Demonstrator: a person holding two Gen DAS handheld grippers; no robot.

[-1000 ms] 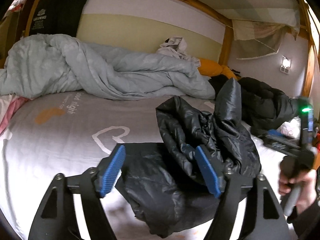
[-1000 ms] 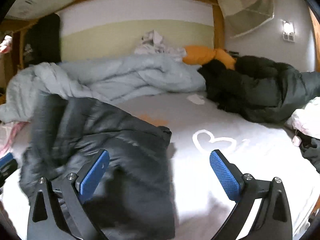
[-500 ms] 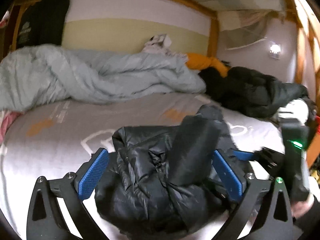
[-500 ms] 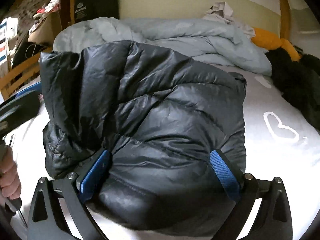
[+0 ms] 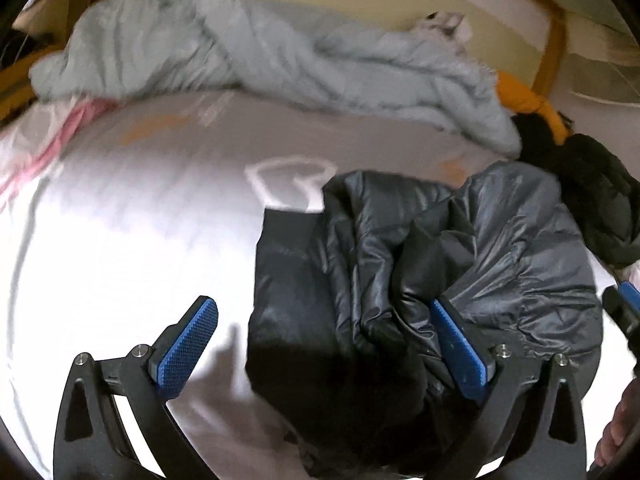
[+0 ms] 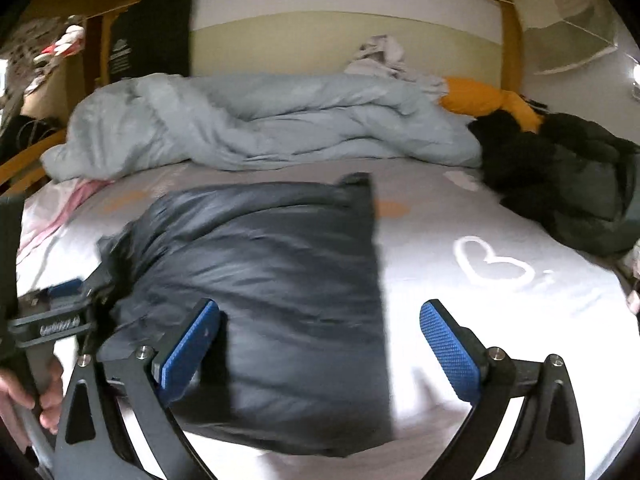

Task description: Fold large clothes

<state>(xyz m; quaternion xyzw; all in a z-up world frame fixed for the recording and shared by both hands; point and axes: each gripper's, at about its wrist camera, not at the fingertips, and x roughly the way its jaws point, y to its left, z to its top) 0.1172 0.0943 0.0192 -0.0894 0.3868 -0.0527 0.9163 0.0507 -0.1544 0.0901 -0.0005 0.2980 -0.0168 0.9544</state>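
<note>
We note the black puffer jacket (image 6: 272, 264) lying bundled on the bed (image 6: 500, 300), nearer us than the grey duvet (image 6: 260, 120). Our left tool (image 5: 320, 344) stands released, spread wide, one pad over the jacket and gripping nothing. Our right tool (image 6: 320, 344) is released too, jacket beneath its left pad.

A wooden bed frame (image 6: 508, 28) stood against a wall (image 6: 320, 36) banded white over pale green. The grey sheet (image 6: 480, 216) carried a white heart (image 6: 492, 264). A rumpled blue duvet (image 6: 260, 120) lay along the back, an orange pillow (image 6: 480, 98) beside it. At far right, a wall light (image 6: 636, 76) glowed.
</note>
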